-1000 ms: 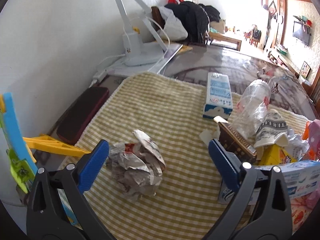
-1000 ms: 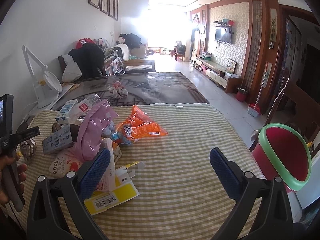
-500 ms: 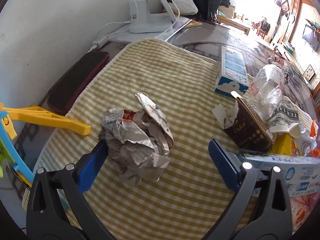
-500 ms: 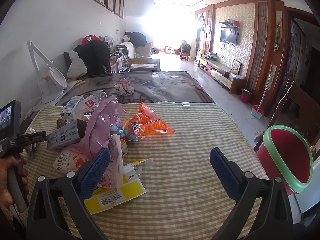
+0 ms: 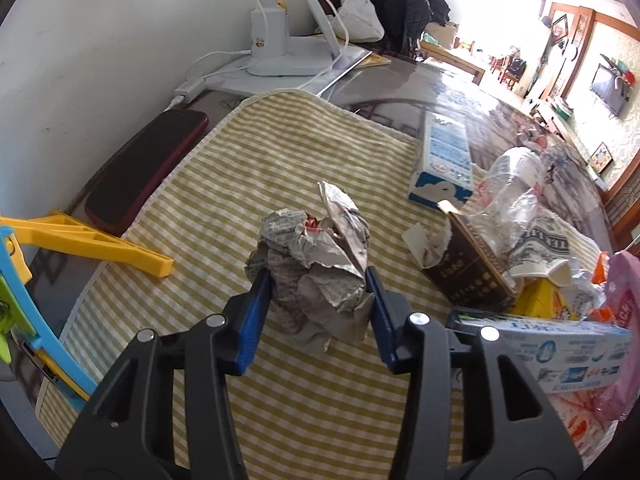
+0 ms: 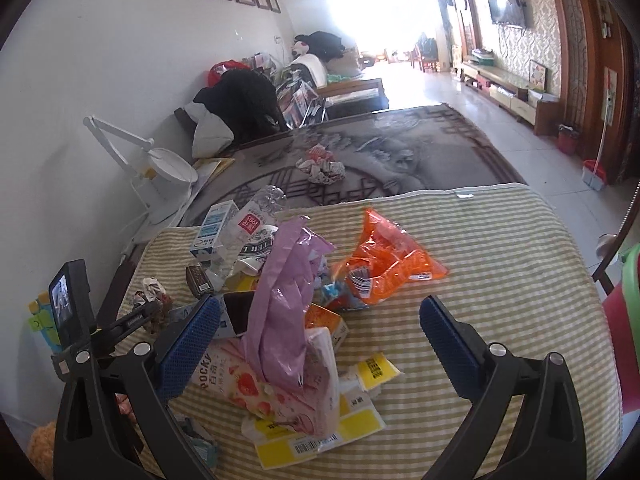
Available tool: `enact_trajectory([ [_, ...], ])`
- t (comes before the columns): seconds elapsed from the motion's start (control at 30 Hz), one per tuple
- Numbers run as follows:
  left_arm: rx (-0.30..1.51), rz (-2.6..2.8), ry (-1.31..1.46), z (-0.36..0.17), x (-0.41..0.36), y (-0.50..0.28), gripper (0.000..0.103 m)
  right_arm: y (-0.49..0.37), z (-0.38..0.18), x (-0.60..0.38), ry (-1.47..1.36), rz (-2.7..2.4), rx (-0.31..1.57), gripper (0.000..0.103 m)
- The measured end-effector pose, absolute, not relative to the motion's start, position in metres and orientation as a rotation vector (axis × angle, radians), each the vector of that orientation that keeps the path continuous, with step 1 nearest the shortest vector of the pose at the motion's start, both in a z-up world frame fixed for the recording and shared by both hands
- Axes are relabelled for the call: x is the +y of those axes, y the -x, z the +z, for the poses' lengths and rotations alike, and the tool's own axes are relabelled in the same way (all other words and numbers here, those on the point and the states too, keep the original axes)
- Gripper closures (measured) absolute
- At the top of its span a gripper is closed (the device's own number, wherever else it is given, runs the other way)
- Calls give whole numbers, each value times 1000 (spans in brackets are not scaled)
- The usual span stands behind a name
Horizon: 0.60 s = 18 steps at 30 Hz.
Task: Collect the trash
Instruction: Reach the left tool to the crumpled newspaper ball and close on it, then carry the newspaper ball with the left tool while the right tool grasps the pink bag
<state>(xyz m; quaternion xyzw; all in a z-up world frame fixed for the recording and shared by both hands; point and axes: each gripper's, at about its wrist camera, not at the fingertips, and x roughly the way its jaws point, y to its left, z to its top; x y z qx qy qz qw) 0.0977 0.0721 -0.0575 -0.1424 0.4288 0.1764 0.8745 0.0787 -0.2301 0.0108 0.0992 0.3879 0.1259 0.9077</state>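
Now my left gripper [image 5: 318,280] has just been closing, and its two blue pads [image 5: 256,312] press on either side of one crumpled newspaper ball [image 5: 316,268], which sits on the yellow-checked cloth [image 5: 248,160] near the cloth's wall-side edge. My right gripper [image 6: 320,320] hangs over the pile of litter with its jaws spread wide and nothing pinched between them.

Counting from the left wrist view: one blue-and-white carton [image 5: 446,160] lying flat, one crushed clear plastic bottle [image 5: 510,184], one dark brown box [image 5: 468,272] with its flap open, one paper cup [image 5: 540,252] on its side, and one long toothpaste box [image 5: 552,340] just beside my right-hand pad. Off the cloth, by the wall, lie one dark red case [image 5: 140,172] and one yellow plastic piece [image 5: 88,244]; one white desk lamp [image 5: 276,40] stands behind them.

From the right wrist view I count one pink plastic bag [image 6: 284,300], one orange wrapper [image 6: 384,264], one pink Pocky box [image 6: 248,380] and one yellow label sheet [image 6: 320,436], all bunched together under my left pad. A second paper wad [image 6: 320,166] lies alone on the bare tabletop beyond the cloth. One red bin with a green rim [image 6: 628,280] shows at the right edge, beside the table.
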Motion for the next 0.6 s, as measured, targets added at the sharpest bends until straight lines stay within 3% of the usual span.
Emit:
enact_trajectory([
  [0.1,849,348,316,-45,72,-90,58,-103,0,-216,-197,296,885,8],
  [0.2,801,343,287,-31,66,-81,58,-115,-15,-206,-191,314,937,20],
  [0.27,775,346,270,-25,63,-75,58,-119,-23,-202,-179,328,965,50],
  [0.33,756,353,249,-22,60,-69,58,-120,-27,-201,-183,343,978,63],
  [0.6,706,360,172,-7,38,-32,58,-71,14,-223,-167,360,805,67],
])
